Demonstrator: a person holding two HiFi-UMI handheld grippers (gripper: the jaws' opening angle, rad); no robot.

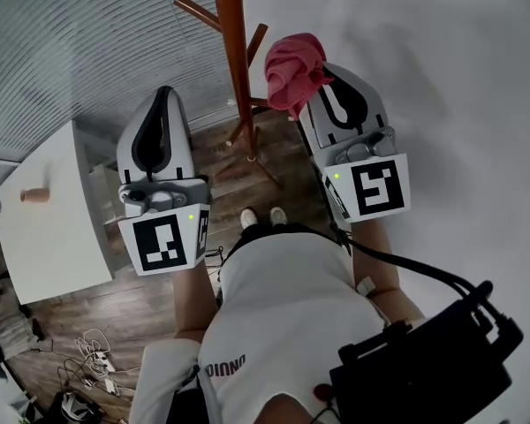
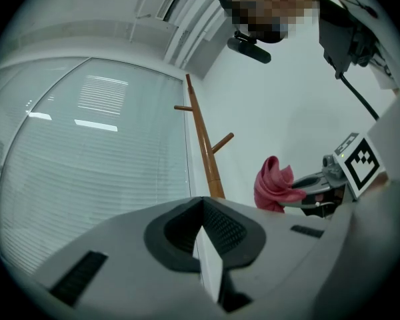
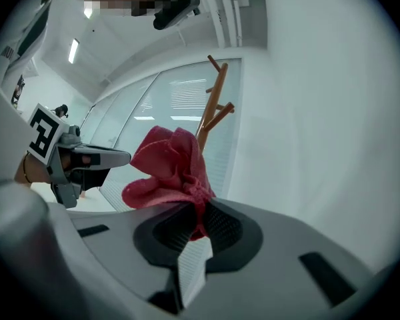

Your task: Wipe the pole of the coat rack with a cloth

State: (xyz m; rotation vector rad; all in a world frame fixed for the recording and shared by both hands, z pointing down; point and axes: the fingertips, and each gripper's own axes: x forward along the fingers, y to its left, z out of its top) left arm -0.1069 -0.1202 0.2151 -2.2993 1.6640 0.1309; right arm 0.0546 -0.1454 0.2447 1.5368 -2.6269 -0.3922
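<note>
A white table [image 1: 53,228] fills the left of the head view. Cables [image 1: 93,356] tangle on the wood floor [image 1: 146,300] at lower left, and slatted blinds [image 1: 71,51] cover the upper left. The coat rack pole [image 1: 234,51] stands at top centre between both grippers, with nothing in front of it. The right gripper [image 1: 325,91] has its jaws clamped on a red cloth [image 1: 293,71], which bunches past the tips just right of the pole; I cannot tell whether it touches. The left gripper [image 1: 165,94], left of the pole, has its jaws together on nothing.
</note>
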